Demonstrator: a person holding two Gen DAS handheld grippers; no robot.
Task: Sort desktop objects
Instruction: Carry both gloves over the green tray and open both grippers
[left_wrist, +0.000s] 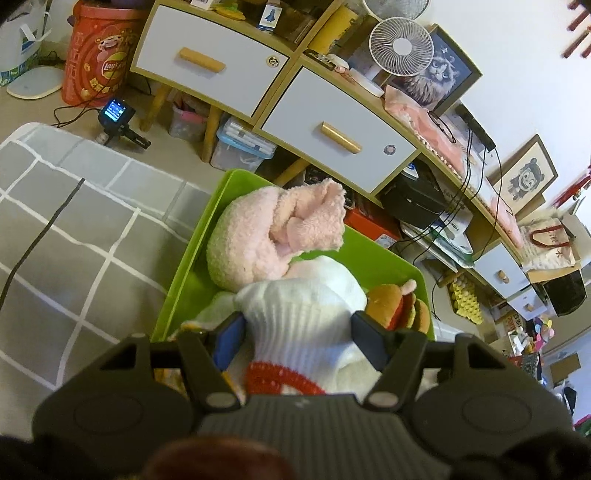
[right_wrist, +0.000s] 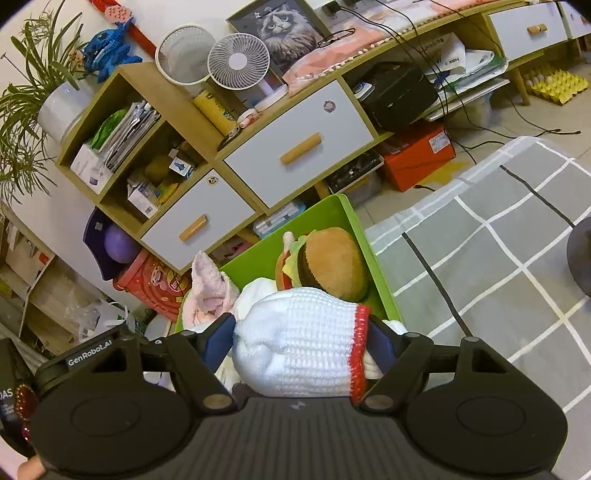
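Observation:
A green bin (left_wrist: 192, 251) (right_wrist: 328, 218) sits on a grey checked cloth. In it lie a pink fluffy plush (left_wrist: 280, 232) (right_wrist: 210, 291) and a hamburger plush (left_wrist: 399, 306) (right_wrist: 328, 262). My left gripper (left_wrist: 297, 332) is shut on a white knitted glove with a red cuff (left_wrist: 299, 314), held over the bin. My right gripper (right_wrist: 301, 339) is shut on a white knitted glove with a red cuff (right_wrist: 295, 347), also over the bin, just in front of the hamburger plush.
A wooden cabinet with white drawers (left_wrist: 332, 122) (right_wrist: 295, 147) stands behind the bin. A red Lay's tub (left_wrist: 99, 55) (right_wrist: 155, 284), storage boxes (left_wrist: 240, 144) and a red box (right_wrist: 417, 155) sit on the floor. The grey checked cloth (left_wrist: 74, 229) (right_wrist: 498, 266) spreads beside the bin.

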